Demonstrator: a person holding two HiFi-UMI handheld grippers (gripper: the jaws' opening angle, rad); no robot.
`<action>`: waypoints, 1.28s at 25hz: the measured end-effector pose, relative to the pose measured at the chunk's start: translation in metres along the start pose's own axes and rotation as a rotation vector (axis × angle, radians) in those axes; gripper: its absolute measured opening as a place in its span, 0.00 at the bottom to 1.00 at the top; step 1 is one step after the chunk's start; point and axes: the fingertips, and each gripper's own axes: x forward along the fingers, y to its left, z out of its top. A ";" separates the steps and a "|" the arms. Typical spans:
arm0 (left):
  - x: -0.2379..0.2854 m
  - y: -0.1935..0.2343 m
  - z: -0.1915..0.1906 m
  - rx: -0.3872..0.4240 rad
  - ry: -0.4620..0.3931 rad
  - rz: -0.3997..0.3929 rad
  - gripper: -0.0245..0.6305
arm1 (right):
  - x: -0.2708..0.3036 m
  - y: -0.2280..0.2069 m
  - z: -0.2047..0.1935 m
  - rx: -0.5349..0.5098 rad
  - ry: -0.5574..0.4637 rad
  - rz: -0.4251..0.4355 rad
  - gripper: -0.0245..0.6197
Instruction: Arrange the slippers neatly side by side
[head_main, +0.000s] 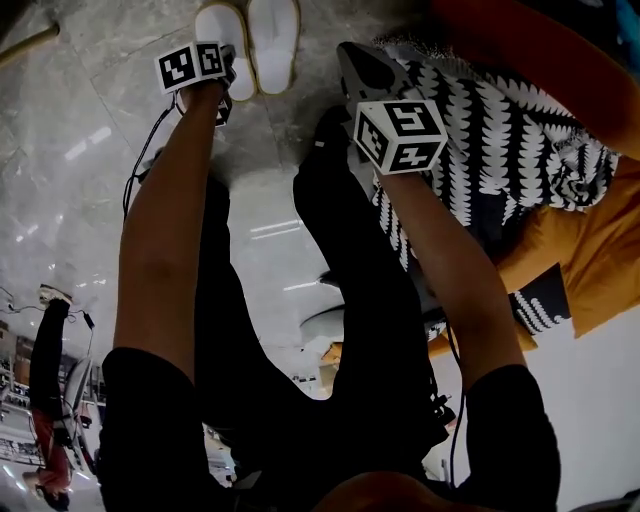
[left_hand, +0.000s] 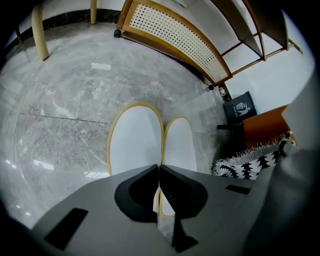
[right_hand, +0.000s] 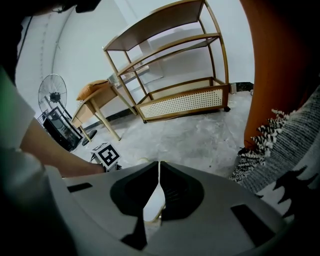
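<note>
Slippers, two of them, lie side by side on a grey marble-patterned floor (left_hand: 60, 115), their long edges together. Both are white, oval and round-toed, each rimmed with a thin yellow trim. The left slipper (left_hand: 134, 142) looks the broader in the left gripper view; the right slipper (left_hand: 181, 145) runs alongside it.

In the head view the left tongs (head_main: 226, 78), pressed together and pinching nothing, point steeply down at the near end of the left slipper; whether they touch it cannot be told. The person's two black-trousered legs (head_main: 350, 300) fill the middle of that view between the bare forearms. The right tongs (head_main: 347, 52) are likewise closed and empty, held just beside the pair on the right.

Close to the slippers on that side lies a black-and-white patterned throw (head_main: 510, 140) with a fringed edge, over orange fabric (head_main: 595, 260).

Farther off, the right gripper view shows one standing fan (right_hand: 52, 94), a wooden side table (right_hand: 95, 95) and an open wooden rack (right_hand: 170, 65) with a cane-weave panel along its base.
</note>
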 end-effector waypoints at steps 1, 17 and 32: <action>0.001 0.000 0.002 -0.002 0.000 0.000 0.07 | 0.001 -0.001 0.000 0.004 -0.001 -0.001 0.10; -0.066 -0.011 0.002 0.036 -0.097 -0.013 0.24 | -0.007 0.024 0.016 -0.028 -0.006 0.003 0.10; -0.509 -0.230 0.064 0.319 -0.756 -0.234 0.07 | -0.228 0.211 0.238 -0.096 -0.262 0.036 0.09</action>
